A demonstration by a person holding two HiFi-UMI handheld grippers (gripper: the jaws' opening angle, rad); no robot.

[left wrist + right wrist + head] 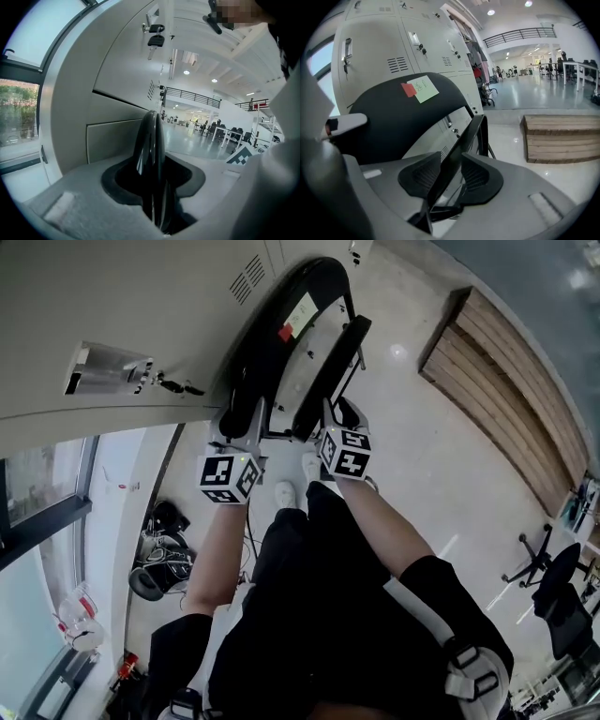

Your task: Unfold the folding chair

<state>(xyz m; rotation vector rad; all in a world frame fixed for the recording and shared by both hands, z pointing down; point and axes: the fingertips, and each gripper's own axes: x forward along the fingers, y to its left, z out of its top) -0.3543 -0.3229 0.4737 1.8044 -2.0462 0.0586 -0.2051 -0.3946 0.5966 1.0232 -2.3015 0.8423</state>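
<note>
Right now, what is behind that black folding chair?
Pale grey metal lockers, keys in their doors, stand behind the black folding chair, which hides their lower doors.

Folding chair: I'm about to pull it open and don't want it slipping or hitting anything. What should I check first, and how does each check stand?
1. Left gripper shut on the backrest edge: ok.
2. Right gripper straddling the seat edge: ok.
3. Its grip on the seat firm: cannot tell.
4. Seat folded up beside the backrest, ready to swing: ok.
5. Bare floor on the seat's side for it to swing out: ok, probably enough.
6. Gap between the backrest and the lockers: cannot tell.
</note>
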